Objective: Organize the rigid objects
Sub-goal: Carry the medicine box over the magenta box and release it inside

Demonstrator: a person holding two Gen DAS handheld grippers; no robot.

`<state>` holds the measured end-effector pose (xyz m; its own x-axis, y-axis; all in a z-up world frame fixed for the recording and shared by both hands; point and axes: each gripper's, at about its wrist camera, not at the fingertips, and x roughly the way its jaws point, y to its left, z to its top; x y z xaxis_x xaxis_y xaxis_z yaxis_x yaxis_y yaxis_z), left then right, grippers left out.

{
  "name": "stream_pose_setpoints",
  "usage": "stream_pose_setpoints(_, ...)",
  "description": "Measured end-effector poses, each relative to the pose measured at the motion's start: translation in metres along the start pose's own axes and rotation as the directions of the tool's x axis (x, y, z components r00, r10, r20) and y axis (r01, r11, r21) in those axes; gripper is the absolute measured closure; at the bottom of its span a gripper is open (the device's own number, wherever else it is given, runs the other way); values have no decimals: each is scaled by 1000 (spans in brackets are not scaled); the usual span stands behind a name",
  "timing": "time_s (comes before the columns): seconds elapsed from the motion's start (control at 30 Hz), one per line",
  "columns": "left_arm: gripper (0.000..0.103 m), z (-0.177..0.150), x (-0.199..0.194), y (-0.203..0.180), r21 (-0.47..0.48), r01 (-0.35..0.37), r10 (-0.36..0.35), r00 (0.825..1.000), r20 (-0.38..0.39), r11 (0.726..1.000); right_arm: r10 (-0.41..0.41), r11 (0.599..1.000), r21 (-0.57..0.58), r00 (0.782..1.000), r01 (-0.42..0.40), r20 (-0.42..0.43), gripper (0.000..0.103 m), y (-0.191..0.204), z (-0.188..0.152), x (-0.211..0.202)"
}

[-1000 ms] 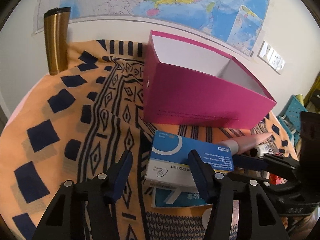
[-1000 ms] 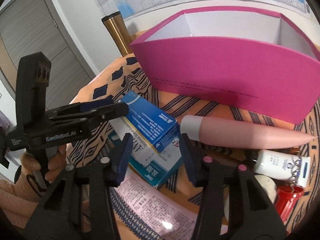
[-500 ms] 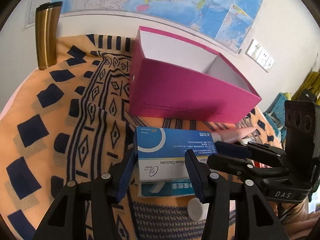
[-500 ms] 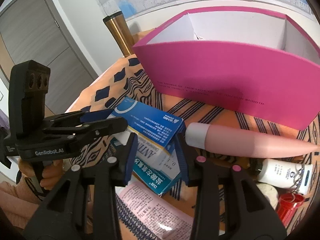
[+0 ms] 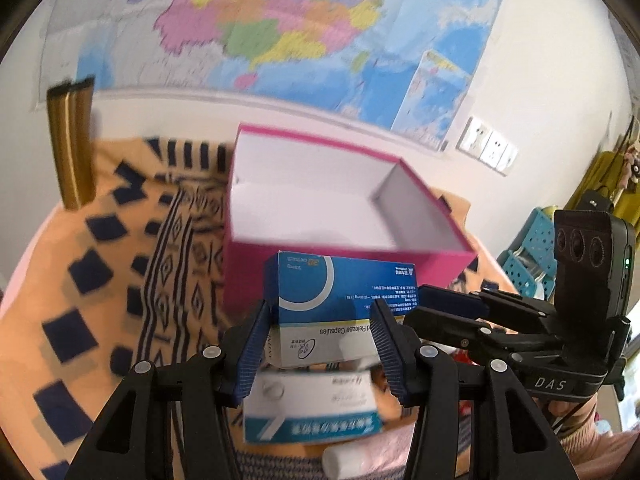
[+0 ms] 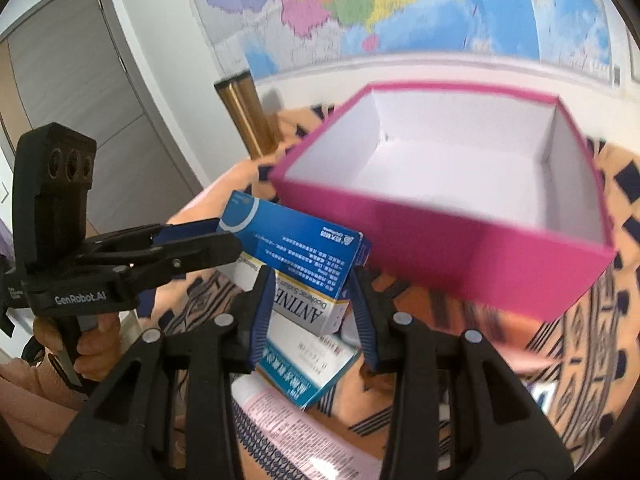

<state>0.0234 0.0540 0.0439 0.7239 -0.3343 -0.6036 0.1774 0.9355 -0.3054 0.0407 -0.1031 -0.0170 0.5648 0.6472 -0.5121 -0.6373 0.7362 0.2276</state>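
Both sets of jaws are clamped on the same blue-and-white cardboard medicine box (image 5: pixel 340 304): the left gripper (image 5: pixel 320 340) pinches it across one pair of sides, while the right gripper (image 6: pixel 310 304) squeezes it from a crossing direction. The box hangs clear of the cloth, just in front of the open pink cardboard box with white lining (image 6: pixel 460 184) and near the height of its near wall.

To do this carry well, I judge both hands should rise and advance together, lifting the load over that near wall before either one lets go.

The medicine box's long axis runs roughly parallel to the pink box's near wall, its broad blue face upward.
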Motion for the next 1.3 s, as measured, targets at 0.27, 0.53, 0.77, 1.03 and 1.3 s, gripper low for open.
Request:
stream_pose_setpoints(0.27, 51, 47, 7, -10, 38, -16, 14, 999, 45, 999, -14, 999, -27, 997, 16, 75, 62, -14, 44, -16)
stream_pose_setpoints(0.53, 51, 71, 43, 1, 21, -60, 60, 998, -12, 998, 0, 1000, 21, 999, -2, 54, 62, -44, 72, 12)
stream_pose_setpoints(0.77, 51, 68, 76, 14, 1, -119, 118, 989, -90, 993, 22, 997, 79, 999, -19, -40, 62, -69, 70, 49)
stream_pose_setpoints(1.03, 52, 64, 94, 13, 23, -196, 197, 972, -128, 980, 52, 993, 116, 991, -37, -123, 62, -81, 70, 75)
stream_pose_setpoints(1.3, 51, 60, 72, 8, 44, -226, 227, 974, -25, 973, 26, 995, 99, 994, -15, -110, 62, -80, 69, 70)
